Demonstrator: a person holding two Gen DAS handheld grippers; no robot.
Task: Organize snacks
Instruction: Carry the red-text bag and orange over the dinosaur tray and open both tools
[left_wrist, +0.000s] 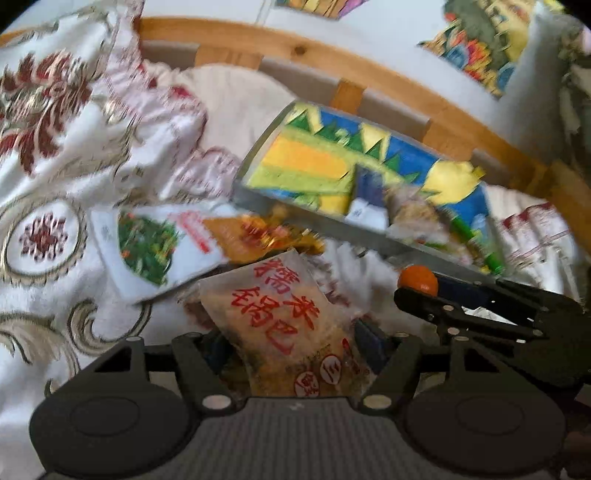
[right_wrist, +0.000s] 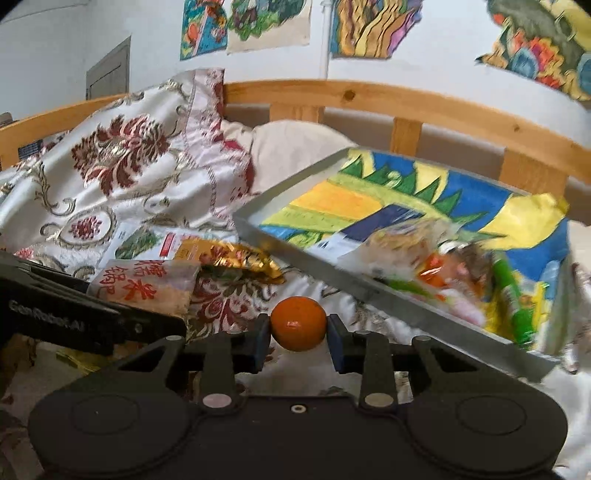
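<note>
Snack pkt (left_wrist: 284, 325), translucent, red lettering

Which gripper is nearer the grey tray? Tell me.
Right. The right gripper, holding the orange ball, sits beside the grey tray; the left gripper, gripping the rice-cracker packet, is farther off.

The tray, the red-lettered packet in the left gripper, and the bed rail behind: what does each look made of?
Tray: likely metal, matte grey, thin straight rim; its bottom shows a colourful drawing. Packet: clear, slightly frosted plastic film, contents showing through, held in the left gripper. Bed rail: pale wood, probably pine, with visible knots and a smooth finish.
</note>
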